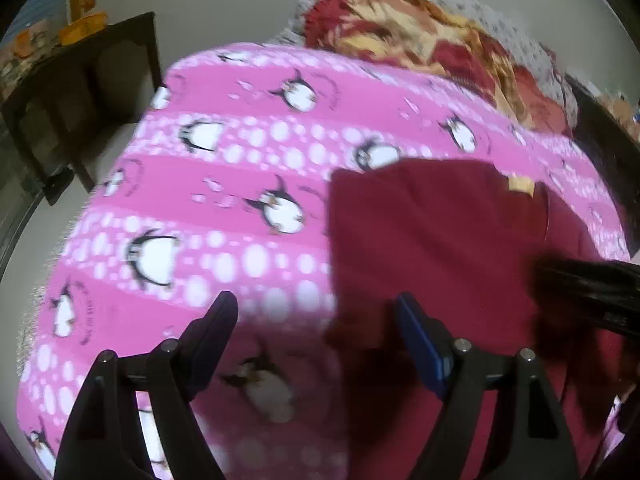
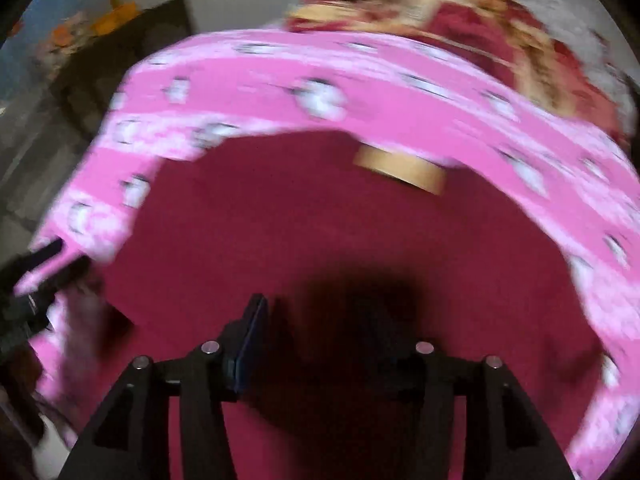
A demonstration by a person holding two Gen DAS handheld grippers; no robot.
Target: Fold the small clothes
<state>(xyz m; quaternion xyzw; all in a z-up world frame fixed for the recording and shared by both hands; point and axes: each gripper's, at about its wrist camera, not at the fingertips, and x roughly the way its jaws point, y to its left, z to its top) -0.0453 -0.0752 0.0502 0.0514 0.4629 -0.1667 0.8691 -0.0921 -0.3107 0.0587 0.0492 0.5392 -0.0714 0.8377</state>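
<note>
Maroon garment lies flat on pink penguin-print blanket, edges squared, tan neck label showing: looks partly folded, final folds likely left. Left gripper hovers over garment's edge, jaws wide apart, nothing between. Right gripper above garment middle, jaws parted, gripping nothing. Garment soft, matte knit; blanket fleecy. Crumpled floral cloth beyond.

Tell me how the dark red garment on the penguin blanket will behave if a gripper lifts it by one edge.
The dark red garment lies flat with soft creases, so it will probably droop and unfold. It looks thin, likely light. Resting on the fuzzy-looking penguin blanket, it would probably drag and bunch rather than slide when pushed.
</note>
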